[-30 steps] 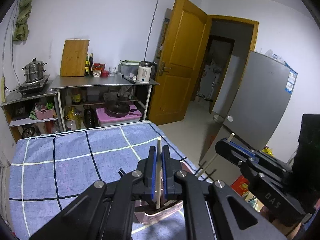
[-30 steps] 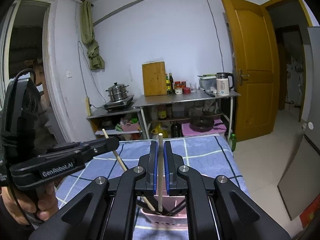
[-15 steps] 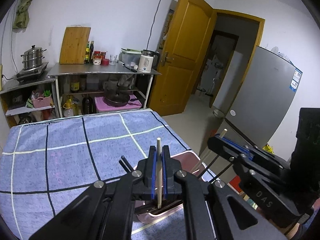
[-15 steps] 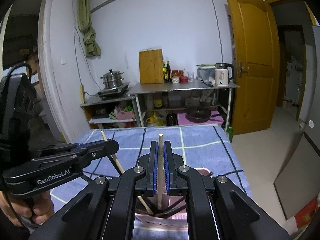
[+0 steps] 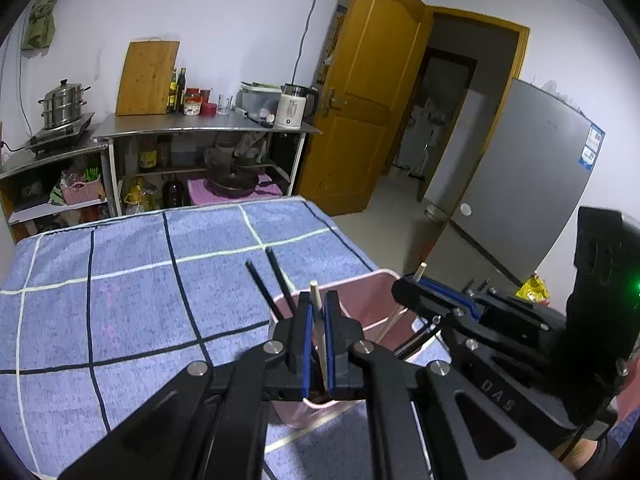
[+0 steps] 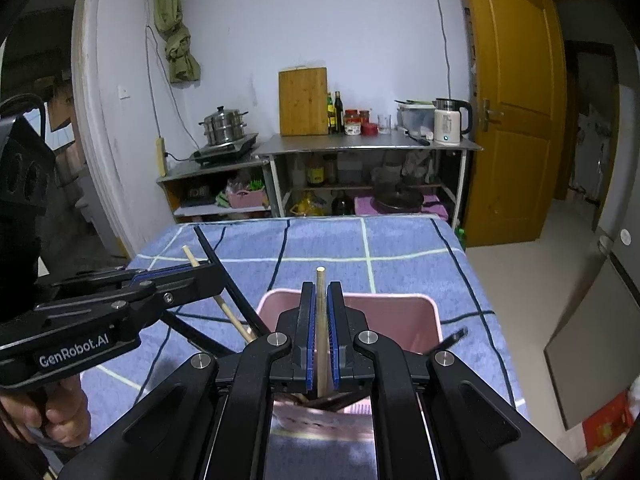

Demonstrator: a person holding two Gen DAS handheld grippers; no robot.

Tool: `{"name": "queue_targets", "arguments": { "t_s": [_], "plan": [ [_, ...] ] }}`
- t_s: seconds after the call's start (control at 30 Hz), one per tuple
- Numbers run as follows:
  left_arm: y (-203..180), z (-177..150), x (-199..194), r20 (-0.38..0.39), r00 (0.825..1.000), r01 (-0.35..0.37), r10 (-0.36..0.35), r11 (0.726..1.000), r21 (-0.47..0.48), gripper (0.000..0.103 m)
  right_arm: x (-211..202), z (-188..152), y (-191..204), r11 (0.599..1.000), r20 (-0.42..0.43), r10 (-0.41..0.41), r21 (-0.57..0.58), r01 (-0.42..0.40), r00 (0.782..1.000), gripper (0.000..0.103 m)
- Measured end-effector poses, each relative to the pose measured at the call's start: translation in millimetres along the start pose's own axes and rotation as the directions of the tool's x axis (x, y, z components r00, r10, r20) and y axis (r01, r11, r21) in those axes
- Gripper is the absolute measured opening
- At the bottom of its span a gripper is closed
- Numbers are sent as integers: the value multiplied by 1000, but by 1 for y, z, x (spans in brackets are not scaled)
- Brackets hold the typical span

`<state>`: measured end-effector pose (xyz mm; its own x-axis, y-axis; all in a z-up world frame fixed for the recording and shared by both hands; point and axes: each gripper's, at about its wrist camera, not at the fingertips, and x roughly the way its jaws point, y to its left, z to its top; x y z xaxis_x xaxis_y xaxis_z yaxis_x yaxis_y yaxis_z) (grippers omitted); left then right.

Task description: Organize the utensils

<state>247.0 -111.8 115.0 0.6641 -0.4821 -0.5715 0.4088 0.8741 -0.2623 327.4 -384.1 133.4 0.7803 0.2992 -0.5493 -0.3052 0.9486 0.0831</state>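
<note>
Both grippers' jaws clamped shut

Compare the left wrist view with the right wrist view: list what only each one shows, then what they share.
Only the left wrist view shows the grey fridge. Only the right wrist view shows the person's hand gripping the left claw's handle. Both show the pink bin on the blue checked cloth, black chopsticks in it, and each claw shut on a wooden chopstick.

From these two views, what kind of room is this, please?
Most likely a small home kitchen: a steamer pot on a cooktop, a kettle and cutting board on a metal counter, and a fridge by the door.
</note>
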Motion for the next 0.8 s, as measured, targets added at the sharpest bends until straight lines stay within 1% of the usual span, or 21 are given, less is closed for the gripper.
{"name": "queue_targets", "arguments": {
  "t_s": [0.07,0.17,0.2,0.3,0.4,0.53,0.7,0.77,0.8],
  "plan": [
    [0,-4,1,-9,1000,-7,8,1000,5,7,-1,-1,-2,1000,-2,2,11,-2,1000,6],
    [0,-5,-5,1,1000,-4,4,1000,1,7,-7,0,-4,1000,9,4,22,-4,1000,6],
    [0,-4,-7,6,1000,-5,5,1000,-2,7,-9,1,-4,1000,14,2,21,-2,1000,8],
    [2,-2,-17,27,1000,-9,9,1000,-13,17,-17,3,-3,1000,26,-1,18,1,1000,11],
    [4,-2,-30,52,999,-9,10,1000,-23,18,-26,4,-3,1000,42,-7,18,6,999,13],
    [1,-6,-50,89,996,-9,11,1000,-27,26,-45,1,-1,1000,70,-6,23,5,998,16],
    [-5,-17,-72,124,992,-18,20,1000,-14,29,-70,-9,4,999,99,-10,31,7,995,20],
    [-8,-23,-78,135,991,-21,23,1000,-14,34,-79,-15,6,999,107,-16,31,12,994,21],
    [-9,-27,-81,141,990,-25,26,1000,-13,39,-83,-18,7,999,108,-16,31,12,994,22]
  ]
}}
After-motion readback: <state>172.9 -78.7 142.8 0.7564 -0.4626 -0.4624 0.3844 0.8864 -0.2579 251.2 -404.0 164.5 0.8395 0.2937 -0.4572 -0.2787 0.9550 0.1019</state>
